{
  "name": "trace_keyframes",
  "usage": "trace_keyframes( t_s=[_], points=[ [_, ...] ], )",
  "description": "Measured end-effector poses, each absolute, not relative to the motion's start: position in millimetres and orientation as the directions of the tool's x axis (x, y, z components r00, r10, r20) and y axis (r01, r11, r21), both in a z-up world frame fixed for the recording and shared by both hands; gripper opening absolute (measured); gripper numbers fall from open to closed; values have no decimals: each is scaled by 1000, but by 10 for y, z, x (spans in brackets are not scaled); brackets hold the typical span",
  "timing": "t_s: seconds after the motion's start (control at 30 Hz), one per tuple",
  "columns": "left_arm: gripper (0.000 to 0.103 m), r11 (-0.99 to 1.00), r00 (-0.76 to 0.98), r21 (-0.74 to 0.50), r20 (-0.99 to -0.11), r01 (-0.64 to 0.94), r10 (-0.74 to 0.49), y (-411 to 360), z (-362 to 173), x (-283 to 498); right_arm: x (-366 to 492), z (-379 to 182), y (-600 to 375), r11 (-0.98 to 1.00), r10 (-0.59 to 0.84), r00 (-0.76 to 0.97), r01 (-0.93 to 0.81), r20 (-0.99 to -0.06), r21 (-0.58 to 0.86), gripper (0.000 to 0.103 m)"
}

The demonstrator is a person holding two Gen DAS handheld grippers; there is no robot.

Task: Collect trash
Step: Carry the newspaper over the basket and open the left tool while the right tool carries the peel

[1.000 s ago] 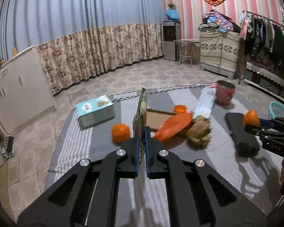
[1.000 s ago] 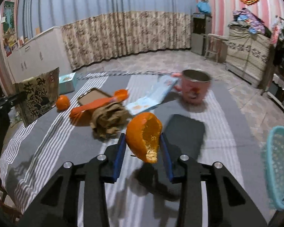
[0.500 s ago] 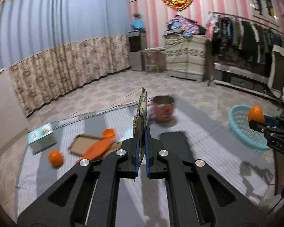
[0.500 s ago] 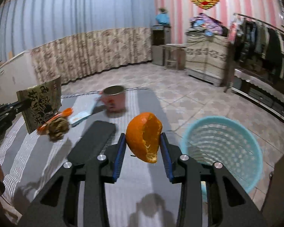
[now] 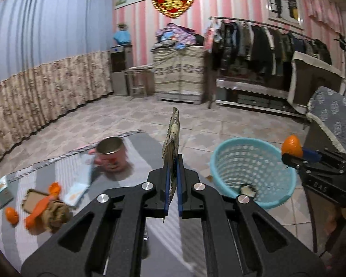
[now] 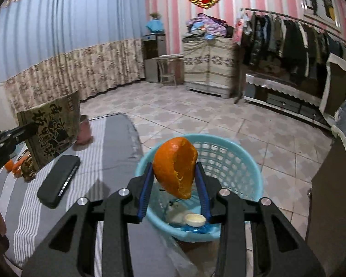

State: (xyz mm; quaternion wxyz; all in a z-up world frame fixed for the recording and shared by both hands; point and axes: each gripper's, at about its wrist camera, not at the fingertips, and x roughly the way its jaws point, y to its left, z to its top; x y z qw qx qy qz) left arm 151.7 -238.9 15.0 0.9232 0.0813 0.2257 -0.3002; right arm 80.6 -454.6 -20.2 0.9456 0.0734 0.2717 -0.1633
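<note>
Pink-striped room with tiled floor; the grey striped mat [image 6: 117, 152] ends at its right edge just beside the teal mesh basket [image 6: 233, 152] standing on open tiles. The right gripper [image 6: 174, 180], jaws pinching an orange peel [image 6: 173, 166], has swung from over the mat to above the basket. The left gripper [image 5: 172, 180], jaws pressed on a brown packet [image 6: 50, 129] printed with black Chinese characters, has turned toward the basket; pink mug [image 5: 111, 154] near the mat's far edge.

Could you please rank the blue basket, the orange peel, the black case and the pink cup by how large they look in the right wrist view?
1. blue basket
2. orange peel and black case: alike; the peel is nearer.
3. pink cup, partly hidden.
</note>
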Motion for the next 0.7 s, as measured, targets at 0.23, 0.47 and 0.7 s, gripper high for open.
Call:
trace_keyframes(
  t_s=[0.23, 0.47, 0.7],
  points=[
    [3, 768, 671, -2, -486, 640, -561, -2742, -3, 1534, 767, -240, -4861, 912, -306, 793, 403, -527, 76, 37],
    [3, 739, 643, -16, -481, 674, -596, -3027, -55, 1579, 776, -304, -5042, 897, -321, 782, 431, -534, 92, 37],
    [3, 687, 573, -41, -517, 725, -636, -3414, -178, 1645, 756, -397, -5140, 884, -334, 765, 457, -550, 99, 37]
  ],
)
